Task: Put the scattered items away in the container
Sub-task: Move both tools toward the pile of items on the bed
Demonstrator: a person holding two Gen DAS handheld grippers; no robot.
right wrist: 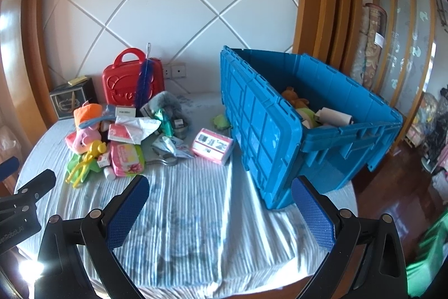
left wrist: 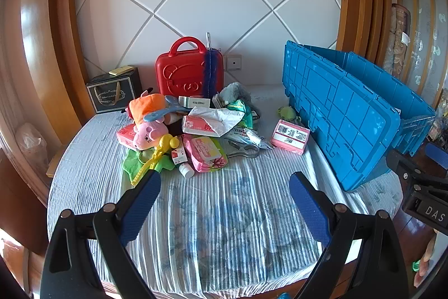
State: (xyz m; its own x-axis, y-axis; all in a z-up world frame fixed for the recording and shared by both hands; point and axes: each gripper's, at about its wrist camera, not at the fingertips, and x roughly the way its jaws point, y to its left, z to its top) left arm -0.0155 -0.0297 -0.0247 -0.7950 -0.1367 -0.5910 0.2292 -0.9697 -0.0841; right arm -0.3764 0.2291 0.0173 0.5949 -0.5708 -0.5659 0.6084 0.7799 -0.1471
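Left gripper (left wrist: 225,187): hovering nearest the lens over bare sheet, fingers spread wide and gripping nothing, short of the pile so that any item can be reached next.
Sheet (left wrist: 212,215): striped bedcover lying under everything, serving as the work surface.
Black box (left wrist: 114,91): sitting at the far left corner against the wooden frame, apart from the clutter.
Yellow tongs (left wrist: 152,159): lying at the pile's near left edge on a green cloth (left wrist: 134,163), handle pointing toward the left gripper, likely the easiest first pick.
Pink plush (left wrist: 147,134): resting just behind the tongs, touching them.
Red case (left wrist: 187,72): standing upright against the headboard, a blue brush (left wrist: 207,69) leaning on its front.
Wipes pack (left wrist: 207,152): lying flat at the pile's front, a small white bottle (left wrist: 186,170) beside it.
Pink box (left wrist: 291,136): lying alone between pile and crate, well placed for a short transfer.
Right gripper (right wrist: 219,196): hanging over the sheet just before the crate's near corner, fingers wide apart and holding nothing.
Crate (right wrist: 260,125): standing open at the right, lid flap hanging down its left side to keep the mouth clear; a brown plush (right wrist: 294,100) and a white roll (right wrist: 336,116) are already lying inside.
Progress: judging by the pile, most items are waiting outside the crate.
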